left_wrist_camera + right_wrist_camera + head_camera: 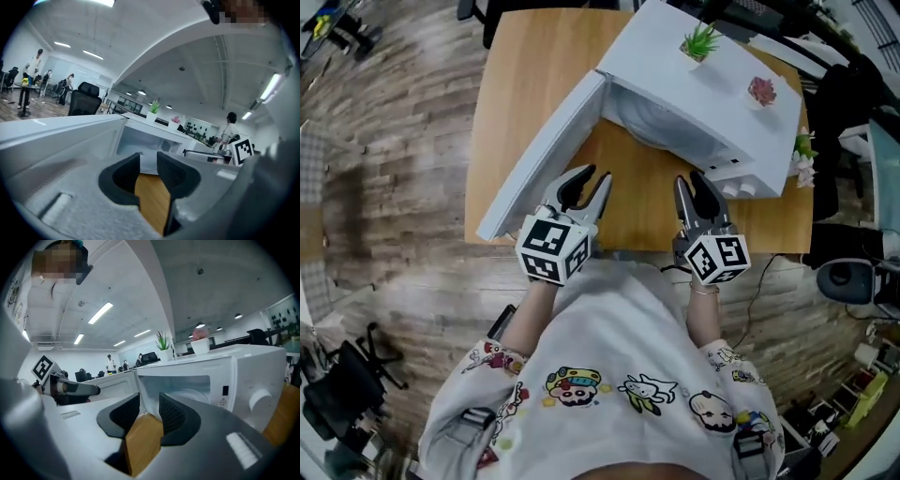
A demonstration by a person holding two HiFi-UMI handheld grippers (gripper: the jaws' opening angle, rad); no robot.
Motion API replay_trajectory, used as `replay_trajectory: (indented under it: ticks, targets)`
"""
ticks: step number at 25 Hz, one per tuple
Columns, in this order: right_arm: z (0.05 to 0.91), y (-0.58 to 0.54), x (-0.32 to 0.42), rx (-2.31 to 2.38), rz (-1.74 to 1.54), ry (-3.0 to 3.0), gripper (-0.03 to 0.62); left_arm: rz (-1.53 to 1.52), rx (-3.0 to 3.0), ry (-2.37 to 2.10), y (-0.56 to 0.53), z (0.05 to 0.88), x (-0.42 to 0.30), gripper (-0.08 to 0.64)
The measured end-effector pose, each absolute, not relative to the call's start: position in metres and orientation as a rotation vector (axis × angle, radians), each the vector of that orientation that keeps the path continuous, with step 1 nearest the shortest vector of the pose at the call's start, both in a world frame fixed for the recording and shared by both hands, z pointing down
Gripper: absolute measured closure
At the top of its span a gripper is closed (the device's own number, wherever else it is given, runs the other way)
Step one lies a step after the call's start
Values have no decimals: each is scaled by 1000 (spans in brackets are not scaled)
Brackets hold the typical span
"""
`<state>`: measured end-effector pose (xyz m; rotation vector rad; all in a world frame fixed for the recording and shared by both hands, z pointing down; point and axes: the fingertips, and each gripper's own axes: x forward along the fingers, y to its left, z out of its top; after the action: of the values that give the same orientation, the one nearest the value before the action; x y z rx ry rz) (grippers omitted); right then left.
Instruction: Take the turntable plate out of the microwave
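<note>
A white microwave [712,89] stands on a wooden table [525,56], its door [539,155] swung wide open to the left. Inside the pale cavity lies the round glass turntable plate [192,395], also dimly visible in the head view [649,124]. My left gripper [592,183] hovers over the table's near edge, just right of the open door, jaws open and empty [148,161]. My right gripper [691,185] is beside it, in front of the control panel, also open with nothing between its fingers [149,405]. Both point toward the cavity, short of it.
A green potted plant [701,42] and a pink one [761,91] sit on top of the microwave. Two knobs [739,188] are on its front right. Office chairs and cables crowd the floor to the right [844,272]. People stand far off in the room [230,129].
</note>
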<state>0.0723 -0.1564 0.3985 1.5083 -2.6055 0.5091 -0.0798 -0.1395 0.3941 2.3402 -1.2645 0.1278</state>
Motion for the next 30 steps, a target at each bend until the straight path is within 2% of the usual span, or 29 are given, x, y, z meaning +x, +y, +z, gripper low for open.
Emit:
replay_trajectory:
  ticks: [11,30]
  targets:
    - [412,-133,118,1738,582,-2481,466,196,2406,-1046,-152,411,-33,454]
    - [432,-142,139,1690,666,-2489,469,185,2325,-1063,-168,432,-6,454]
